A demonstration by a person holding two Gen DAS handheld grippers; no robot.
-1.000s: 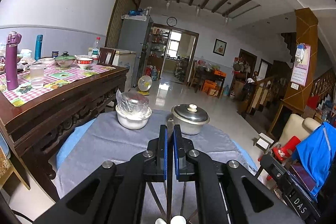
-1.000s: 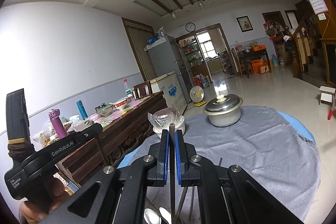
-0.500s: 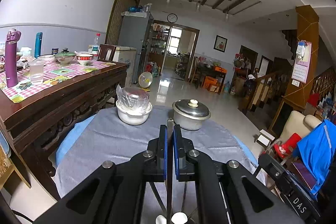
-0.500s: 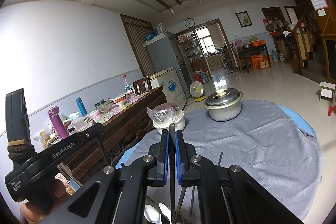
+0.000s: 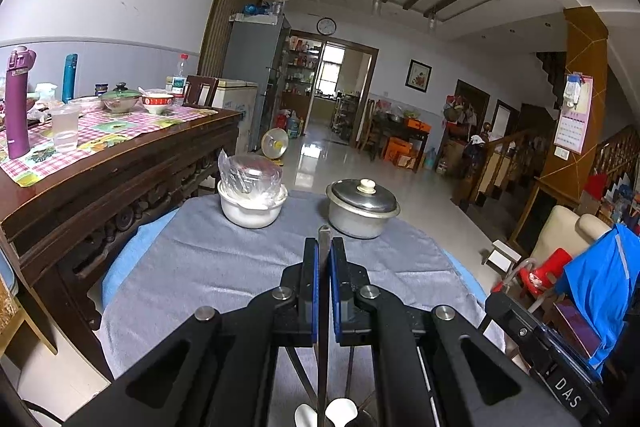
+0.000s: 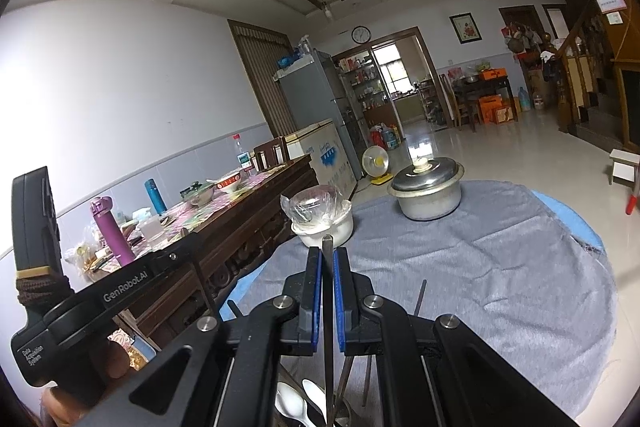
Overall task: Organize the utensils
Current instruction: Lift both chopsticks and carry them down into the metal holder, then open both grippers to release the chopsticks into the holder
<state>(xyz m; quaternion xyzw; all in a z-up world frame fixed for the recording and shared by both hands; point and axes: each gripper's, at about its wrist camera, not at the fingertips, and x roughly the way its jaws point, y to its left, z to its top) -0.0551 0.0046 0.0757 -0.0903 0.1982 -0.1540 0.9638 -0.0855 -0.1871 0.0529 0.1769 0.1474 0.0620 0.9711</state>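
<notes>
While we hold both tongs over the round desk with the grey cloth, our left tongs pinch a thin flat metal utensil handle, and our right tongs pinch another thin metal handle; white spoons lie below.

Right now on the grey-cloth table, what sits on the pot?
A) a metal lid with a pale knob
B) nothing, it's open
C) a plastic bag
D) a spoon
A: the pot at the far side of the grey-cloth table wears a metal lid with a pale knob; the plastic bag sits in the white bowl beside it.
</notes>
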